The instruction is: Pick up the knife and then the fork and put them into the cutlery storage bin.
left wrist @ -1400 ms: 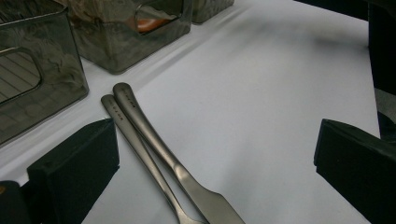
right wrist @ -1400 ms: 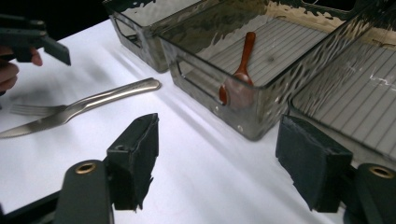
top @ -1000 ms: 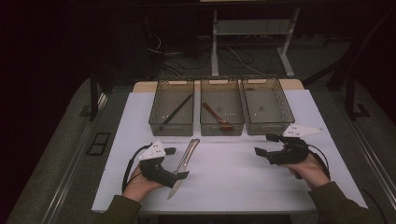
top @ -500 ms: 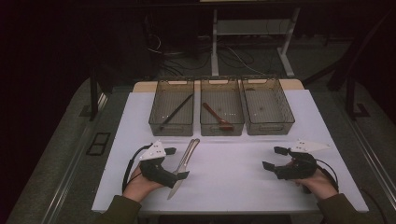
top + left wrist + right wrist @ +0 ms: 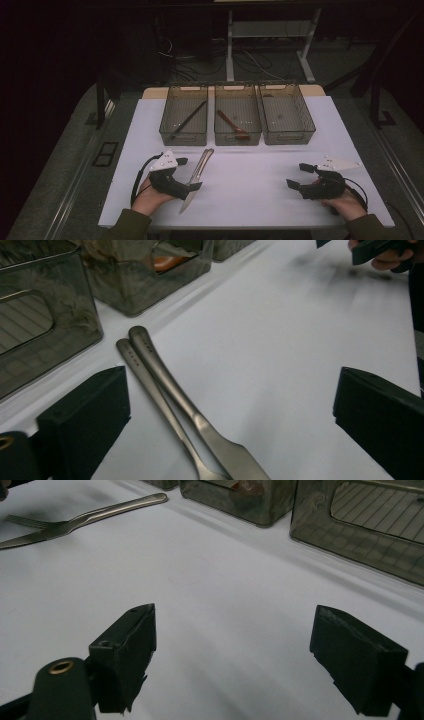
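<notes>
The knife [image 5: 192,186] and fork [image 5: 200,162] lie side by side, touching, near the desk's [image 5: 250,195] front-left corner, w/ the left gripper [image 5: 186,174] straddling them, fingers [image 5: 85,420] wide apart and clamped on nothing. The right gripper [image 5: 300,176] sits near the front-right corner, well apart from the cutlery, fingers [image 5: 125,655] likewise spread and empty. Main risk, judging from the layout: since the 2 pieces overlap, closing on them could catch both at once or skid one flat handle off the other, so the wrong piece may end up in 1 of the three bins [image 5: 287,135] along the back edge.
</notes>
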A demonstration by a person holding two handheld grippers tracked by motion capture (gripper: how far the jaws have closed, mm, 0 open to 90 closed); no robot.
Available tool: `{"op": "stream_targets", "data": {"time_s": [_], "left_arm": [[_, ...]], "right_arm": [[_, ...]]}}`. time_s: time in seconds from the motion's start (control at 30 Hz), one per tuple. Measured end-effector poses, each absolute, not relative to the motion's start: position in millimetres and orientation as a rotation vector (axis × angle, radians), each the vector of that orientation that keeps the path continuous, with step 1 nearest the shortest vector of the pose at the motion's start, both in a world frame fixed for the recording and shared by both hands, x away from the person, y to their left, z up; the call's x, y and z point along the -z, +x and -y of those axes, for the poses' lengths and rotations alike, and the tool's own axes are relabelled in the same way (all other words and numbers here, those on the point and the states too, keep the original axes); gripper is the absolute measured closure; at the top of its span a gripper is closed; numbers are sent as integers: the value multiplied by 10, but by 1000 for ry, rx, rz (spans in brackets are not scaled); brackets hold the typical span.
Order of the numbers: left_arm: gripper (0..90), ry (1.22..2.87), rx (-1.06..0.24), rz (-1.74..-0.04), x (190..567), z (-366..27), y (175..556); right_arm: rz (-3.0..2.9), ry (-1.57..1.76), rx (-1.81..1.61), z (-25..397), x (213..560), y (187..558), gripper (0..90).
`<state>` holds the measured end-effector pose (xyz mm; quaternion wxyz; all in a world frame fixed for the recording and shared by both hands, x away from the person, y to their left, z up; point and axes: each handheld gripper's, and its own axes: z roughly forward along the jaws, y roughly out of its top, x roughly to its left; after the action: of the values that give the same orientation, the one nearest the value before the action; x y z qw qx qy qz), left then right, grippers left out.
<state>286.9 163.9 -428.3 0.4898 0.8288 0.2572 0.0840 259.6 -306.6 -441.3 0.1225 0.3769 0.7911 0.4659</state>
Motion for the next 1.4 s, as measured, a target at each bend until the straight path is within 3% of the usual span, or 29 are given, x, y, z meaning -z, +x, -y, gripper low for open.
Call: {"op": "stream_targets", "data": {"time_s": [0.23, 0.57, 0.67, 0.83, 1.03, 1.4], "left_arm": [[190, 2022, -239, -671, 4252, -1659, 2922], [637, 2048, -285, -754, 4245, -1607, 3165], [714, 2070, -268, -789, 4291, -1570, 3220], [764, 2119, -227, -822, 4348, -1501, 3256], [887, 2146, -170, -852, 4349, -1474, 3186], [888, 2210, -158, -876, 4412, -1457, 3094]], "right_arm": [[-2313, 1094, -1356, 3044, 4412, 2603, 179], [-2316, 1086, -1353, 3041, 4411, 2601, 179], [-2315, 1078, -1348, 3037, 4415, 2606, 180], [-2323, 1083, -1330, 3032, 4422, 2608, 180], [-2320, 1086, -1332, 3043, 4417, 2602, 179], [-2318, 1077, -1330, 3046, 4410, 2600, 180]]}}
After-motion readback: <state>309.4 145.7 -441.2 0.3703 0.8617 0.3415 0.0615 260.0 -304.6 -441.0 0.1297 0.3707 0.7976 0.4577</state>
